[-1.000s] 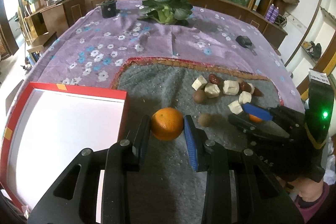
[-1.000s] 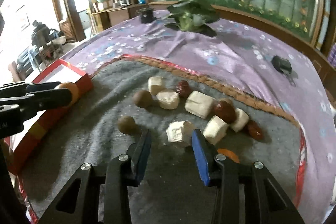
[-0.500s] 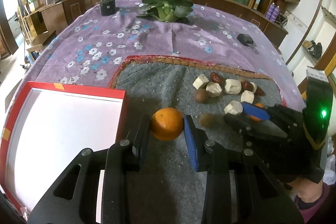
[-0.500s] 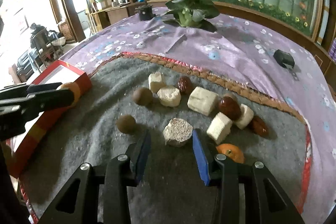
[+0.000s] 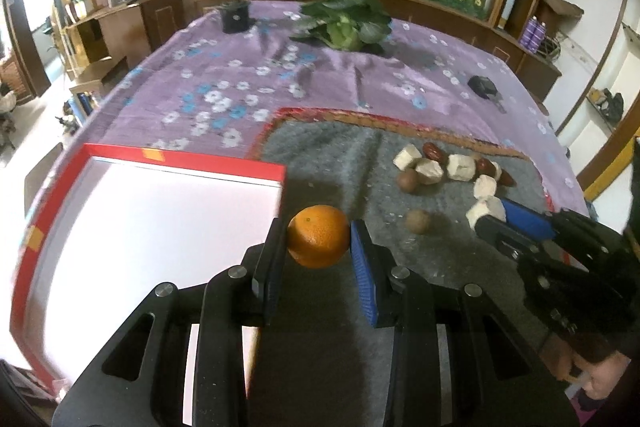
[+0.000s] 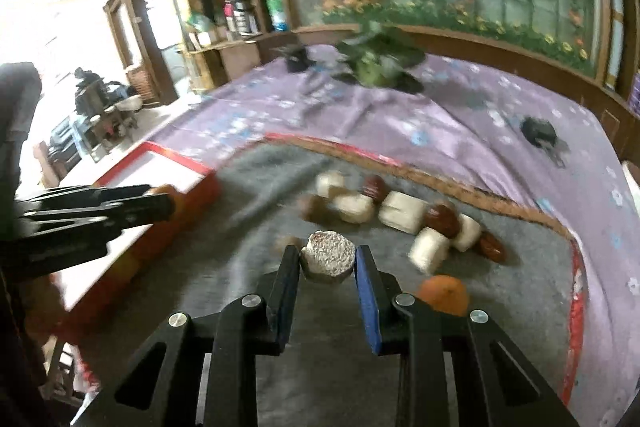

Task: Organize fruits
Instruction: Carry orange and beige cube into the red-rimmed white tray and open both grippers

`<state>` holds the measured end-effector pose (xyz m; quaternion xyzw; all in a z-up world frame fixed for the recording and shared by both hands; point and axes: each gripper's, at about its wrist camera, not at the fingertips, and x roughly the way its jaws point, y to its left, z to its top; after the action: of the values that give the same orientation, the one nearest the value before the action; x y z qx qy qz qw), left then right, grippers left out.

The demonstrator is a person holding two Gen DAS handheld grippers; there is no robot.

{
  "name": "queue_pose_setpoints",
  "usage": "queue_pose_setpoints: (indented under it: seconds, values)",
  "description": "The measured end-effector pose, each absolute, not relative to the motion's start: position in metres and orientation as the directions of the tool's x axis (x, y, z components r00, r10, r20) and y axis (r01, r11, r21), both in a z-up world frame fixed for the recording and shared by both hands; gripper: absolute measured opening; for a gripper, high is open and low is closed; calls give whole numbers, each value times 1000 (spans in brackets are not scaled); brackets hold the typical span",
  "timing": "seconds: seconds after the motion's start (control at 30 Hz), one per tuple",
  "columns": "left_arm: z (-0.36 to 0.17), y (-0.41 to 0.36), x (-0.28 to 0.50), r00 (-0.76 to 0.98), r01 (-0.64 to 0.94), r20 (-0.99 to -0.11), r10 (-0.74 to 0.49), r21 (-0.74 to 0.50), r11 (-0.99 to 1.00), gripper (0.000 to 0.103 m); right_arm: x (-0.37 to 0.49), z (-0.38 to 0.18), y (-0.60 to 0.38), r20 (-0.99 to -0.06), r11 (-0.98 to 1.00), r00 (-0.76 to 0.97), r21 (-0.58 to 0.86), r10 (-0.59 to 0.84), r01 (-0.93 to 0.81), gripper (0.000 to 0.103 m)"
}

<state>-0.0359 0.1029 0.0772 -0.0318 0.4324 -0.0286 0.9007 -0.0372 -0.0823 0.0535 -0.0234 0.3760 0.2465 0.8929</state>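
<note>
- Left hand-held gripper [image 5: 319, 239] is clamped on the orange [image 5: 318, 241], both pads pressed to its sides, the fruit lifted just beside the near corner of the red-rimmed tray [image 5: 184, 161].
- Right hand-held gripper [image 6: 328, 263] is clamped on a pale cut chunk [image 6: 328, 259], its speckled cut face turned toward the camera, held above the grey mat [image 6: 500, 291].
- In the left wrist view the right hand-held gripper [image 5: 490, 217] comes in from the right edge with that chunk [image 5: 482, 211] at its tip.
- A small brown round fruit [image 5: 418, 221] sits on the mat between the two grippers; another one [image 5: 408, 181] lies farther back, touching the pile.
- The pile itself: more pale chunks [image 6: 401, 213] mixed with dark red dates [image 6: 441, 219], bunched together toward the far side of the mat.
- A second orange [image 6: 443, 294] rests on the mat just right of the right gripper's blue finger.
- The tray's white inside shows nothing lying in it in the left wrist view.
- Beyond the mat, the purple flowered cloth [image 5: 240, 83] covers the counter, a leafy green plant [image 5: 346, 23] at the far end.
- The right wrist view is motion-blurred.
</note>
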Motion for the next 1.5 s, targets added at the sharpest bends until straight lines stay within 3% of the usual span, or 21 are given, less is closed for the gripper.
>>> queue_pose_setpoints:
  seconds: [0.53, 1.13, 1.2, 1.3, 1.33, 1.5]
  values:
    - [80, 177, -47, 625, -113, -779, 55, -20, 993, 31, -54, 71, 31, -666, 755, 501, 144, 552, -640, 28]
    - [36, 237, 12, 518, -235, -854, 50, -86, 968, 32, 0, 33, 119, -763, 700, 403, 89, 505, -709, 28]
    - [36, 236, 14, 523, -235, -850, 61, -75, 969, 35, 4, 27, 121, -773, 709, 407, 77, 486, -701, 28]
    - [33, 236, 17, 520, -245, -850, 85, -53, 968, 56, 8, 21, 121, -774, 721, 416, 74, 477, -689, 28]
    - [33, 236, 16, 524, -247, -847, 86, -54, 968, 62, 7, 21, 122, -770, 719, 426, 61, 475, -692, 33]
    - [34, 233, 9, 527, -254, -842, 112, -31, 967, 62, 2, 26, 119, -759, 712, 420, 80, 498, -698, 40]
